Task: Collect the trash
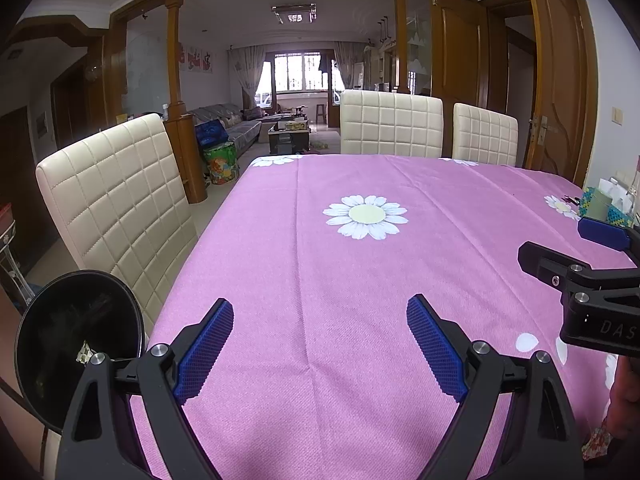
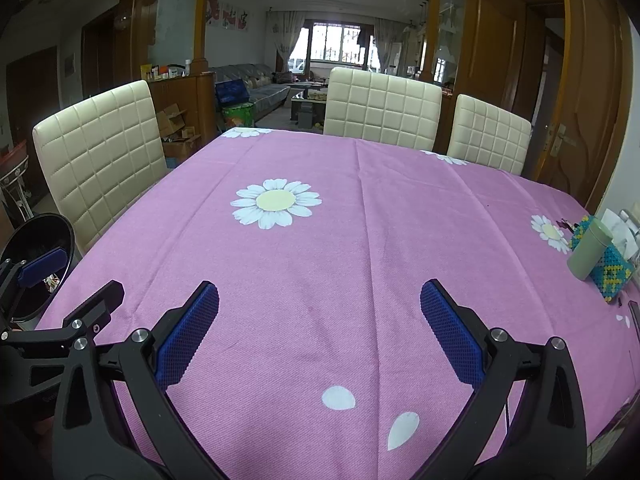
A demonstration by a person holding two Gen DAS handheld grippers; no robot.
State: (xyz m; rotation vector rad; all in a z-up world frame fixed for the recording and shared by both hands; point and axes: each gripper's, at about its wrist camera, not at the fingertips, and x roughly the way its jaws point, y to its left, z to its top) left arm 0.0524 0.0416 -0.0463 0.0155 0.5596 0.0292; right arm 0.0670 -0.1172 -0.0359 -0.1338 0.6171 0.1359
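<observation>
Left claw [image 1: 320, 344] gaping over tablecloth [image 1: 360, 272], black bin [image 1: 76, 344] beside it leftward

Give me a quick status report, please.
Left gripper open, empty. Right gripper open, empty. Black bin at table's left edge. Pink tablecloth ahead bare.

Desk [image 2: 360, 264] covering: pink woven cloth, matt, coarse-textured, creased. Chairs [image 1: 116, 208]: cream quilted leather-look upholstery, slight sheen. Bin [image 1: 76, 340]: black liner, glossy. Left hand-held gripper [image 1: 320, 348]: matt black plastic, blue dimpled rubbery pads [image 1: 208, 352], bright metal pins. Door [image 2: 588, 92]: varnished wood, glossy.
</observation>
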